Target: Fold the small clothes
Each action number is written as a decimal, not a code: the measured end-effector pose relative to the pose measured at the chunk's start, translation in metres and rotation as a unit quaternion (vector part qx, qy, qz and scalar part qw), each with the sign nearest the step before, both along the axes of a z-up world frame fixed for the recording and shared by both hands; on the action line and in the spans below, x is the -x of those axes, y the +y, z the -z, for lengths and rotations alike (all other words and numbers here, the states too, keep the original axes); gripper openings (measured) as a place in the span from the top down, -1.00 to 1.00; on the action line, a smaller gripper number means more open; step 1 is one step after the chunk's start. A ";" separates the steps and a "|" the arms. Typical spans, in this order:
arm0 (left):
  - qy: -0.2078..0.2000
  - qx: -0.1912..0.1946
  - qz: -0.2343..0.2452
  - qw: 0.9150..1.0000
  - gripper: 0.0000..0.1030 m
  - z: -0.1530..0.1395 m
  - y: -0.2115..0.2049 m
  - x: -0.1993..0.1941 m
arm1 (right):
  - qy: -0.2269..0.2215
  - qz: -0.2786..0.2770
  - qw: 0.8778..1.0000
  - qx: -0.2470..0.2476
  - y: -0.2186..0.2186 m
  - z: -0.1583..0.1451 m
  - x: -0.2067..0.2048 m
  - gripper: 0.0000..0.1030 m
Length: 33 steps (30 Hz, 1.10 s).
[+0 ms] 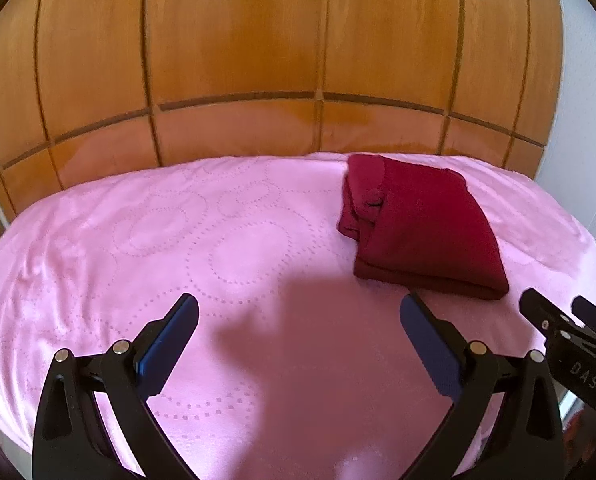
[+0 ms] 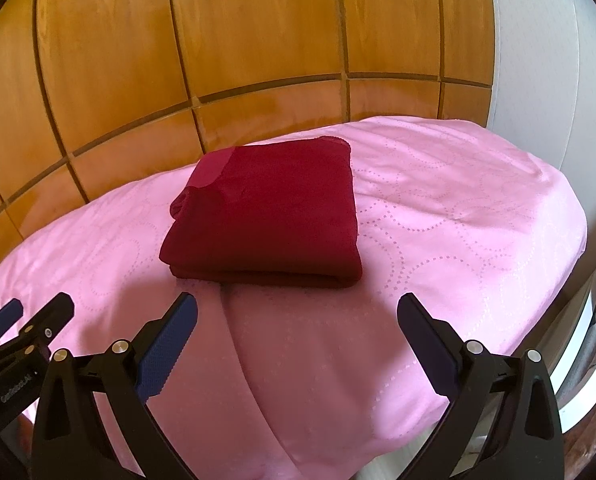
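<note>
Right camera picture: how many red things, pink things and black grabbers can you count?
Red: 1, the folded garment
Pink: 1, the bedcover
Black grabbers: 2, the right gripper and the left gripper
Total: 4

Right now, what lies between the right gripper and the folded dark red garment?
Only bare pink bedcover separates the right gripper from the folded dark red garment, seen in the right wrist view.

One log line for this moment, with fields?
garment: folded, on pink cover | left tongs: open, empty | right tongs: open, empty | contact: none
</note>
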<state>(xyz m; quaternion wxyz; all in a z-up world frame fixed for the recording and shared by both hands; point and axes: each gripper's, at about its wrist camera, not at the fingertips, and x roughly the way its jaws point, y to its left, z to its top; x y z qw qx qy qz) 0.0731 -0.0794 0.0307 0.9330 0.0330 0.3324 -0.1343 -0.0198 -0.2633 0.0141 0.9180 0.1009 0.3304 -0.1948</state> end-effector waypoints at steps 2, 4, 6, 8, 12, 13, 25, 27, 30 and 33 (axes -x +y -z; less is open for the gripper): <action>0.001 -0.003 0.002 1.000 -0.95 0.000 0.000 0.000 | 0.001 0.001 1.000 -0.002 0.000 0.001 0.000 -0.92; 0.010 -0.003 0.003 1.000 -0.95 0.001 0.000 -0.002 | 0.003 0.000 1.000 -0.006 0.000 0.002 -0.001 -0.92; 0.015 -0.005 0.001 1.000 -0.95 0.002 0.001 -0.004 | 0.004 0.001 1.000 -0.007 0.000 0.003 -0.001 -0.92; 0.017 -0.008 0.001 1.000 -0.95 0.004 0.001 -0.005 | 0.004 -0.002 1.000 -0.006 0.001 0.004 -0.002 -0.93; 0.018 -0.009 0.003 1.000 -0.95 0.005 0.001 -0.006 | 0.005 -0.003 1.000 -0.006 0.002 0.004 -0.002 -0.92; 0.018 -0.010 0.003 1.000 -0.95 0.005 0.001 -0.006 | 0.005 -0.003 1.000 -0.005 0.002 0.004 -0.002 -0.92; 0.024 -0.009 0.005 1.000 -0.95 0.008 0.002 -0.006 | 0.012 -0.005 1.000 -0.010 0.001 0.008 -0.004 -0.92; 0.027 -0.010 0.005 1.000 -0.95 0.010 0.003 -0.008 | 0.012 -0.006 1.000 -0.010 0.001 0.009 -0.004 -0.93; 0.036 -0.013 0.004 0.999 -0.95 0.013 0.006 -0.013 | 0.015 -0.008 1.000 -0.009 0.001 0.010 -0.004 -0.92; 0.055 -0.012 0.005 0.998 -0.95 0.021 0.015 -0.025 | 0.020 -0.009 1.000 -0.012 0.001 0.015 -0.006 -0.92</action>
